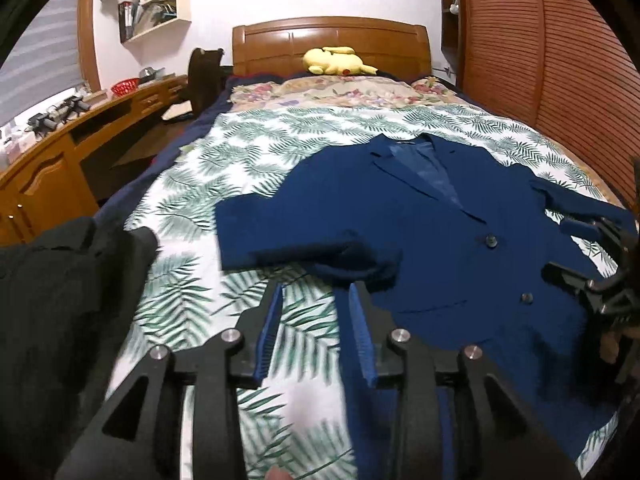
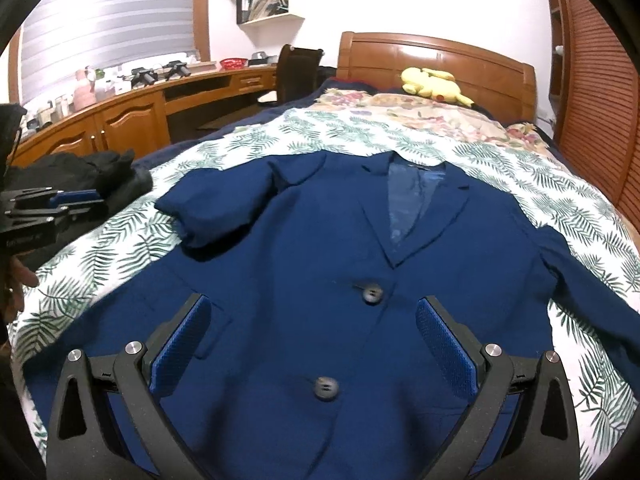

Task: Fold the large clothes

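Observation:
A dark blue blazer (image 1: 440,240) (image 2: 320,240) lies face up on the leaf-print bedcover (image 1: 224,152), buttoned, collar toward the headboard. One sleeve (image 1: 280,236) (image 2: 216,208) is folded in over the chest; the other sleeve (image 2: 580,280) stretches out to the side. My left gripper (image 1: 316,292) (image 2: 60,200) hangs open beside the folded sleeve's cuff, over bare bedcover, with nothing between its pads. My right gripper (image 2: 312,304) (image 1: 592,248) is open wide above the blazer's front, straddling the two buttons (image 2: 370,294) without touching the cloth.
A black garment (image 1: 60,300) (image 2: 80,168) is heaped at the bed's left edge. A yellow plush toy (image 1: 336,60) rests by the wooden headboard (image 1: 332,36). A wooden desk (image 1: 60,152) runs along the left, a slatted wardrobe door (image 1: 540,60) on the right.

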